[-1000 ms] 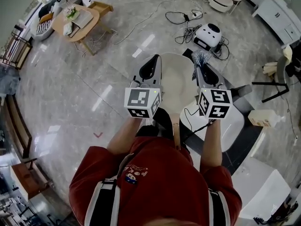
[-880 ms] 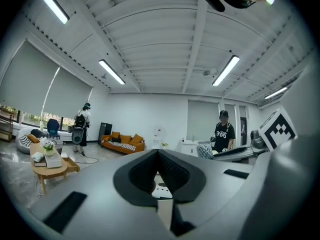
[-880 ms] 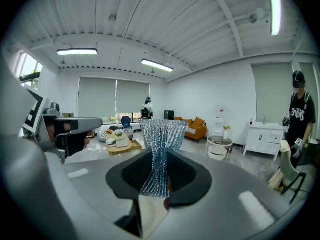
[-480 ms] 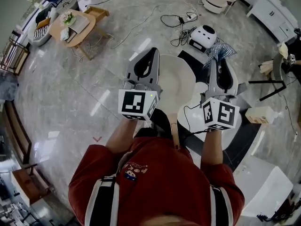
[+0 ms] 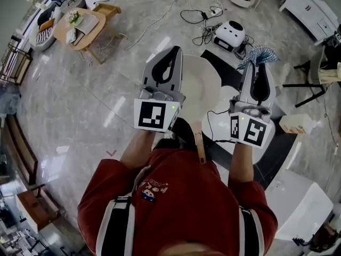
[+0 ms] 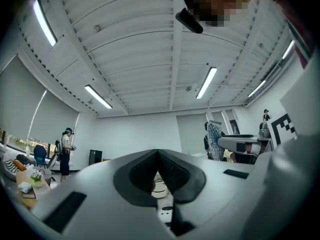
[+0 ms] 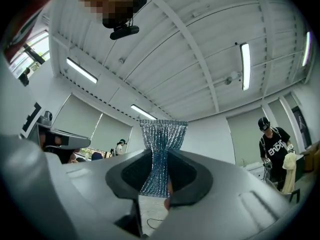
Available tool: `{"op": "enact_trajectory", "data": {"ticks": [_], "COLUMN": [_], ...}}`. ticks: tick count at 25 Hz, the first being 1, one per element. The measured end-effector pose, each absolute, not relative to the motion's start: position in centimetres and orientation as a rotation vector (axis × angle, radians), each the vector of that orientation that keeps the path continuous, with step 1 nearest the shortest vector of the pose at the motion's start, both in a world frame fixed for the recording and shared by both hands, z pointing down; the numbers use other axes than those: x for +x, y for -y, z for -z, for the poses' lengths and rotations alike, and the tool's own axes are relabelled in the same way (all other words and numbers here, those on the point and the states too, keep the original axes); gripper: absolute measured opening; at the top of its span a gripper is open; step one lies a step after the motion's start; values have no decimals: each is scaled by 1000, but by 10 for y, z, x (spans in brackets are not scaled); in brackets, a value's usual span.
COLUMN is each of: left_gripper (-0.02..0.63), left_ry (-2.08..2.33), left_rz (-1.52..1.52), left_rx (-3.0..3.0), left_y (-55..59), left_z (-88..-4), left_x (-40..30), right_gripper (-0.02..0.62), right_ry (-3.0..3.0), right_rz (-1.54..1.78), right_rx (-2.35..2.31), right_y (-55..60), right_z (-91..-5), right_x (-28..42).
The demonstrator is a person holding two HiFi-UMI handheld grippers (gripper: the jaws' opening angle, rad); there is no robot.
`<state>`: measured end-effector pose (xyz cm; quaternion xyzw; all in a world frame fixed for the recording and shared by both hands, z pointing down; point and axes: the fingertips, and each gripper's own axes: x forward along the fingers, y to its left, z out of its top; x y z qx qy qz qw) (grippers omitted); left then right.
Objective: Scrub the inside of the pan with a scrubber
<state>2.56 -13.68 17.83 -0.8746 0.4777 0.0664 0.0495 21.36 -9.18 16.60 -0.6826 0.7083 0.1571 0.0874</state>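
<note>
Currently, nearest the person, the pan's wooden handle (image 5: 200, 149) points back toward the torso. The cream pan (image 5: 205, 89) lies between the two grippers, and what carries it is hidden. The left gripper (image 6: 158, 154) has its jaws closed tip to tip with nothing visible between them; in the head view it lies along the pan's left edge. The right gripper (image 7: 160, 156) is clamped on the silvery-blue mesh scrubber (image 7: 161, 144), which fans out above the jaws. In the head view the scrubber is off to the right of the pan, not touching its inside. Judged status: scrubber in hand, no scrubbing contact. Bringing the scrubber down into the pan and working the interior remains.
</note>
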Motion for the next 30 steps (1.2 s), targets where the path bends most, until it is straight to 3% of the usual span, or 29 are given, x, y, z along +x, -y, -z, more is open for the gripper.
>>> {"op": "enact_trajectory", "data": {"ticks": [30], "left_gripper": [6], "left_ry": [-1430], "left_rz": [-191], "left_rx": [-2692], "left_y": [137], "left_z": [-186], "left_x": [33], "right_gripper": [107], "right_ry": [-2153], "right_rz": [-482], "right_rx": [-2091], "right_y": [95], "right_z": [-178], "right_x": [209]}}
